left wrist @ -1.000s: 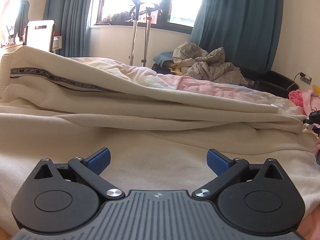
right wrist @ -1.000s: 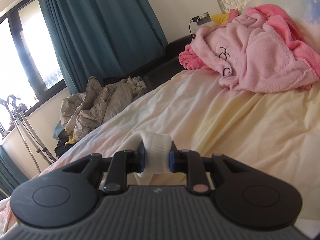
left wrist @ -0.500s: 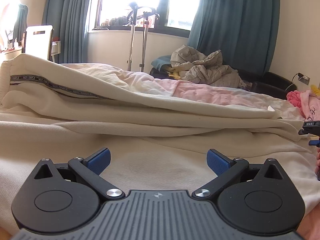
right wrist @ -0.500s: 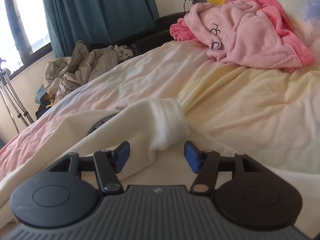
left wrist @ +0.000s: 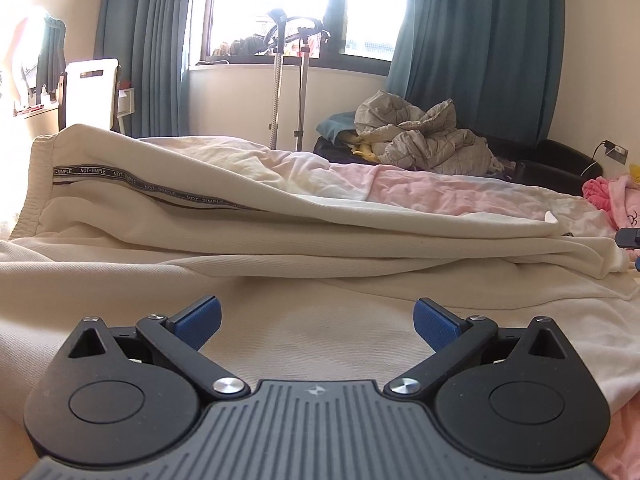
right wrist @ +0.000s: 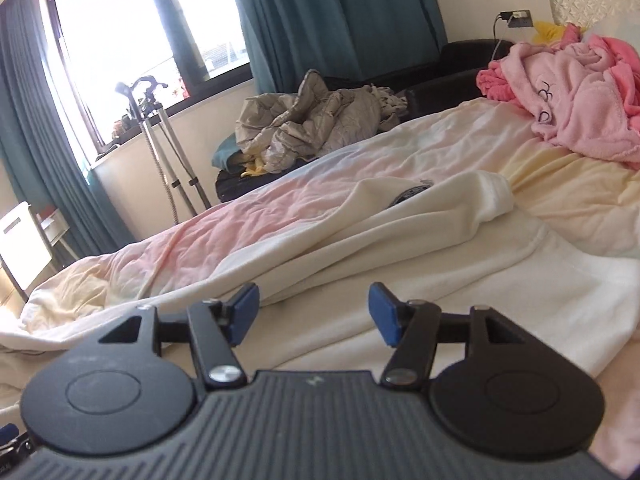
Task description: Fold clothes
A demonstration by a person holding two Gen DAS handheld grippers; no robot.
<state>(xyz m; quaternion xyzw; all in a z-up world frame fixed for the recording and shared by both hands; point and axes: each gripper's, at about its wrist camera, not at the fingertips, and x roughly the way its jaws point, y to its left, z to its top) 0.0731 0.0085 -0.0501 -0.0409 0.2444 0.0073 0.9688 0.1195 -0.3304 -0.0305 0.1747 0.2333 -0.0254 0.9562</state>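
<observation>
A cream sweatshirt [left wrist: 240,232] lies spread on the bed, partly folded over itself, with a dark "NOT-SIMPLE" tape along one inner edge. My left gripper [left wrist: 317,322] is open and empty, low over the cream fabric. My right gripper [right wrist: 313,313] is open and empty above the same sweatshirt [right wrist: 400,240]; its cuffed sleeve end [right wrist: 494,196] lies on the bed ahead of the fingers. The tip of the right gripper shows at the right edge of the left wrist view [left wrist: 629,236].
The bed sheet [right wrist: 224,232] is pink and pale yellow. A pink fleece robe [right wrist: 576,92] lies near the headboard. A grey quilted bundle [left wrist: 420,136] sits on a dark couch past the bed. Crutches [left wrist: 288,80] lean at the window. A white chair [left wrist: 90,92] stands left.
My right gripper let go of the cream sleeve cuff, opened and pulled back; the sleeve now lies on the bed. The left gripper stayed open and barely moved.
</observation>
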